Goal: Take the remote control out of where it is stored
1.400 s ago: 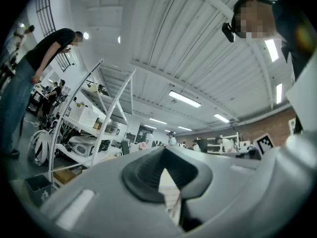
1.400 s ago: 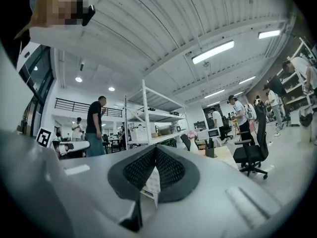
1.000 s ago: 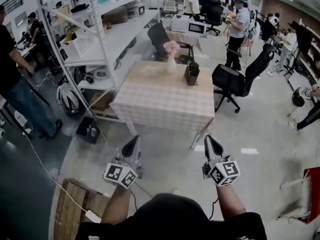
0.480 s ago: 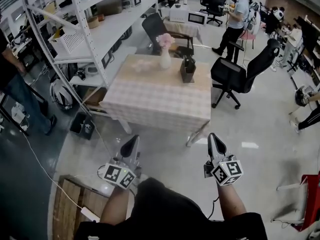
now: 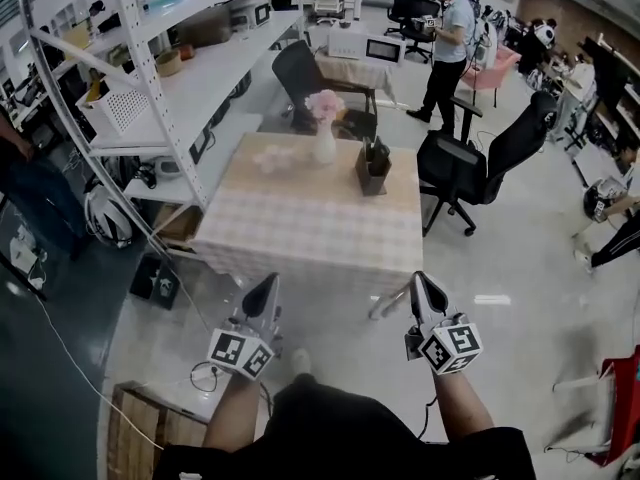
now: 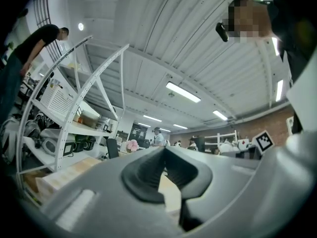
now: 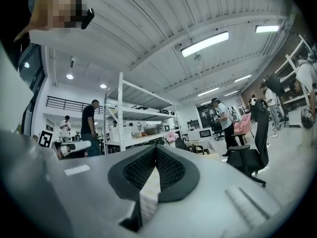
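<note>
Both tools were held out level and empty. The left tongs (image 5: 267, 286) were pressed together at the tips, and the right tongs (image 5: 420, 284) were likewise closed with nothing between them. They hung over bare floor (image 5: 330, 318), short of the near edge of a desk (image 5: 300, 228) covered in a checked cloth.

On the far side of the desk stood a dark holder (image 5: 372, 168), with a white vase (image 5: 325, 146) of pink flowers just beside it on the left. The remote control could not be made out. It was most likely one of the dark things standing up in that holder, though that was a judgement, not a sighting.

A black office chair (image 5: 470, 158) stood close to the desk's right far corner, and metal shelves (image 5: 150, 88) ran along the left.

The main hazard looked to be the vase. It was tall, narrow and top-heavy with blooms, and a left-hand reach toward the holder could have clipped it and tipped it onto the cloth.

The holder sat across the full depth of the desk, so a long reach risked dragging the cloth and everything on it.

Tongs that arrived closed would only have pushed the holder's contents about or shoved the holder back.

A pull at a slant, rather than straight up, could have lifted or toppled the holder along with the remote. A shallow pinch on smooth plastic might have let it slip.
</note>
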Demonstrator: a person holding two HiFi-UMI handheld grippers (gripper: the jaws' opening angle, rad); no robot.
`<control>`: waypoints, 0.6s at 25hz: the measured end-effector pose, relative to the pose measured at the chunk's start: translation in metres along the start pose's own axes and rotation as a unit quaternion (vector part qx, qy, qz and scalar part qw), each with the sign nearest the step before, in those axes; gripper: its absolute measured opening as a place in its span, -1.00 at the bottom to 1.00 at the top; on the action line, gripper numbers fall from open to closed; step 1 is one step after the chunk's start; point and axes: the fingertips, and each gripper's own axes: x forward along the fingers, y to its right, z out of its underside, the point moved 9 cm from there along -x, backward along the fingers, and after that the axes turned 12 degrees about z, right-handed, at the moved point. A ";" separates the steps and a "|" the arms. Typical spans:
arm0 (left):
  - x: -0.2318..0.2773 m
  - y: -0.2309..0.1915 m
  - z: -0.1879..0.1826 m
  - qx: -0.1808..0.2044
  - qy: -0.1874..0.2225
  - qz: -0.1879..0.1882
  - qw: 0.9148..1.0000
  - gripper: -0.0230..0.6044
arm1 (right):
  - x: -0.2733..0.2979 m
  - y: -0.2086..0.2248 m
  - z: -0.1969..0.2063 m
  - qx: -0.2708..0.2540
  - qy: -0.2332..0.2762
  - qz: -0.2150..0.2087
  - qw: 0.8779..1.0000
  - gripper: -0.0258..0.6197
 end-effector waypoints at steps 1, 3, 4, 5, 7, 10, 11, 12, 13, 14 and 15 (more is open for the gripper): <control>0.007 -0.012 -0.001 0.003 -0.001 0.004 1.000 -0.92 | 0.012 -0.003 -0.001 -0.002 0.000 0.001 1.000 -0.91; 0.021 -0.036 -0.004 0.008 -0.006 0.014 1.000 -0.92 | 0.034 -0.007 -0.003 -0.004 0.003 0.005 1.000 -0.91; 0.027 -0.047 -0.005 0.008 -0.009 0.019 1.000 -0.92 | 0.044 -0.009 -0.004 -0.002 0.004 0.010 1.000 -0.91; 0.034 -0.058 -0.006 0.007 -0.011 0.025 1.000 -0.92 | 0.054 -0.010 -0.005 0.000 0.004 0.015 1.000 -0.91; 0.046 -0.079 -0.007 0.007 -0.016 0.037 0.999 -0.92 | 0.073 -0.011 -0.007 0.004 0.006 0.026 1.000 -0.91; 0.062 -0.108 -0.009 0.014 -0.023 0.053 0.998 -0.92 | 0.102 -0.014 -0.007 0.003 0.012 0.037 0.999 -0.91; 0.066 -0.118 -0.010 0.018 -0.024 0.057 0.998 -0.92 | 0.112 -0.015 -0.006 0.002 0.015 0.039 0.999 -0.91; 0.069 -0.128 -0.010 0.021 -0.025 0.060 0.998 -0.92 | 0.121 -0.017 -0.004 0.002 0.018 0.041 0.999 -0.91; 0.071 -0.138 -0.010 0.023 -0.027 0.062 0.997 -0.92 | 0.130 -0.020 -0.002 0.002 0.021 0.044 0.999 -0.91; 0.073 -0.146 -0.010 0.025 -0.028 0.064 0.997 -0.92 | 0.138 -0.022 -0.002 0.001 0.022 0.047 0.999 -0.91; 0.075 -0.152 -0.010 0.026 -0.029 0.067 0.997 -0.92 | 0.144 -0.024 -0.001 0.001 0.022 0.051 0.998 -0.91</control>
